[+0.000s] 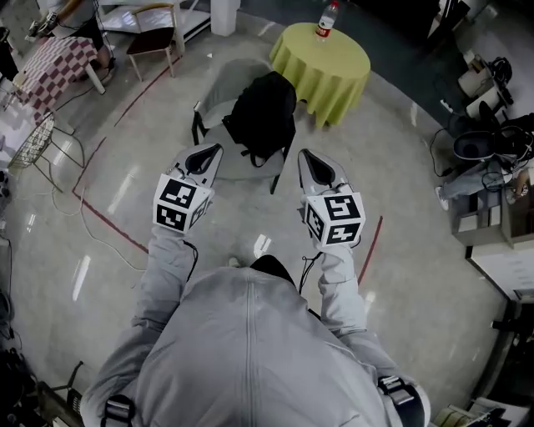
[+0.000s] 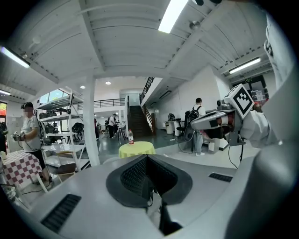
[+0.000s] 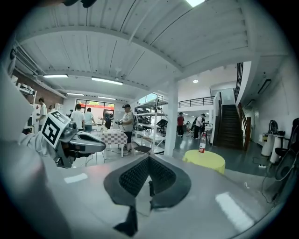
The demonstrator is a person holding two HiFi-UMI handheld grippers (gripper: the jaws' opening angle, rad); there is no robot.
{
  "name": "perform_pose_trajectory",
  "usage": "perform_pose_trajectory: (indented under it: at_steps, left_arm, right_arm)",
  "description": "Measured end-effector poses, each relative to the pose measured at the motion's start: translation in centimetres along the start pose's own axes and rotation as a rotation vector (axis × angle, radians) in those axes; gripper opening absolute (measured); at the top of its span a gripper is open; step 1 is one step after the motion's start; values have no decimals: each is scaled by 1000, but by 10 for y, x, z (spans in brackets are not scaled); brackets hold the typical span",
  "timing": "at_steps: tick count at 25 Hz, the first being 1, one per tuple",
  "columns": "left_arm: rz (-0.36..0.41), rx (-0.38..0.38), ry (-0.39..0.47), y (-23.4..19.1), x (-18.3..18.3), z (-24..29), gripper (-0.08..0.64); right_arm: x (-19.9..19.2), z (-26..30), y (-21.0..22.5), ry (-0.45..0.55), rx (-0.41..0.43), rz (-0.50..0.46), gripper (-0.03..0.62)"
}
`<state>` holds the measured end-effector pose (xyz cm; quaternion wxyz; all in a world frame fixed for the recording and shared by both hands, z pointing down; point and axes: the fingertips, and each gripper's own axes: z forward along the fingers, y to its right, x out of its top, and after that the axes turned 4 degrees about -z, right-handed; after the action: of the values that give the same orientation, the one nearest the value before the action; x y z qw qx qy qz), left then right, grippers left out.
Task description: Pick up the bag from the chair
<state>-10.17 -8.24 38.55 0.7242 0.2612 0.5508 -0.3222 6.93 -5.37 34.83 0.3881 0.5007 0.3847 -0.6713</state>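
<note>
A black bag (image 1: pixel 262 115) lies on a grey chair (image 1: pixel 219 93) in the head view, just beyond both grippers. My left gripper (image 1: pixel 214 151) is held near the chair's front left, short of the bag, with its jaws shut on nothing. My right gripper (image 1: pixel 304 155) is level with it at the bag's near right, also shut and empty. Both gripper views look out over the room, so the bag is hidden in them. The left gripper view shows its own pads (image 2: pixel 140 175) pressed together. The right gripper view shows the same for its pads (image 3: pixel 140 175).
A round table (image 1: pixel 327 68) with a yellow-green cloth carries a bottle (image 1: pixel 326 18) behind the chair. A checkered table (image 1: pixel 55 65) and a wire basket (image 1: pixel 32 140) are at the left. Equipment and cables (image 1: pixel 488 158) crowd the right. A red line (image 1: pixel 104 217) crosses the floor.
</note>
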Motion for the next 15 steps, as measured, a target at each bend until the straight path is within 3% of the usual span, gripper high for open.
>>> perform_pose_trajectory:
  at_steps: [9, 15]
  left_arm:
    - [-27, 8, -61, -29, -19, 39, 5]
    - [-29, 0, -78, -54, -21, 92, 5]
  right_arm:
    - [-19, 51, 21, -56, -4, 38, 11]
    - [-29, 106, 51, -44, 50, 110, 11]
